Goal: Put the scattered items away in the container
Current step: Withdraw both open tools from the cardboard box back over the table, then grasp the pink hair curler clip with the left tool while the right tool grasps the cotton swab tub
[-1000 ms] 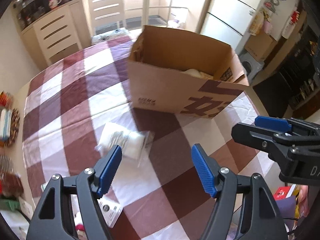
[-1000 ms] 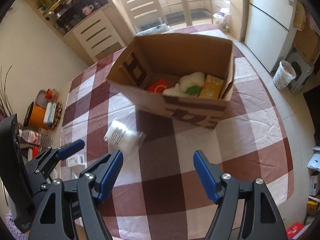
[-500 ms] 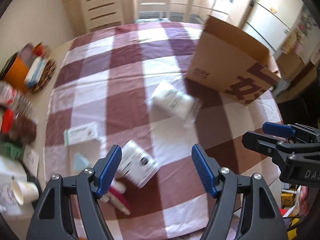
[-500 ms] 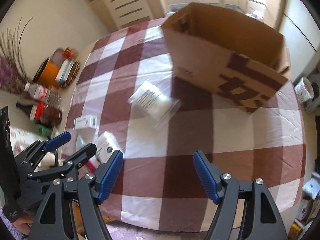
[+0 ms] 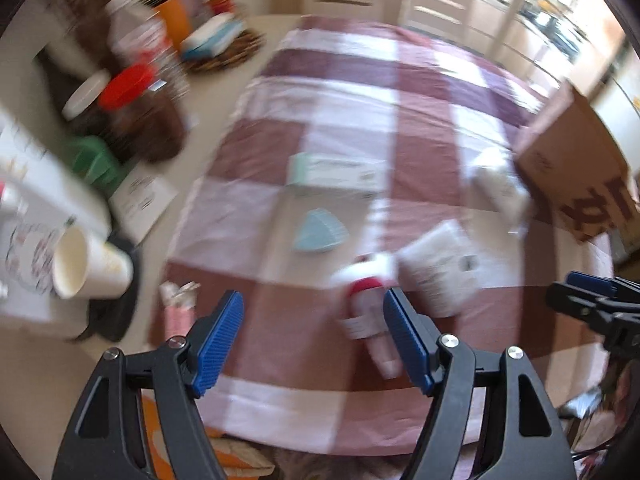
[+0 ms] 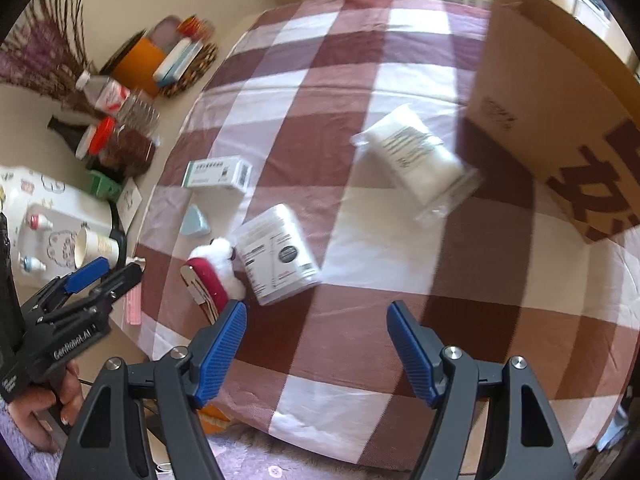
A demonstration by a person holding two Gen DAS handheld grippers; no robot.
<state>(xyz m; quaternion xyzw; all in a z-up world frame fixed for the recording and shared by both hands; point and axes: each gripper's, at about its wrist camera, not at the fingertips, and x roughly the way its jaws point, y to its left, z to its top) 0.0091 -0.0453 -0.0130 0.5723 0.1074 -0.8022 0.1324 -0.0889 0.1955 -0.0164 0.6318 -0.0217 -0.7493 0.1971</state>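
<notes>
The scattered items lie on the table with the purple and white checked cloth point(image 6: 360, 216). A small white plush toy with a red part point(image 6: 214, 266) touches a white cylinder-shaped plastic pack with black print point(image 6: 278, 254). Beyond them, to the left, lie a light blue triangular piece point(image 6: 195, 222) and a white and green carton box point(image 6: 218, 172), and farther to the right a clear plastic bag of white cotton pads point(image 6: 416, 160). The brown cardboard box with dark red print point(image 6: 560, 92), the container, stands at the far right, just beside this bag.

My left gripper point(image 5: 314, 338) is wide open above the near edge of the cloth, holding nothing; the plush toy point(image 5: 366, 308) is just at its right finger, but this view is blurred. My right gripper point(image 6: 316, 346) is also wide open and empty, over bare cloth, with the toy and the cylinder pack just ahead on its left. Both point steeply down. My left hand point(image 6: 44, 408) grips its handle, with a purple sleeve point(image 6: 20, 448).
</notes>
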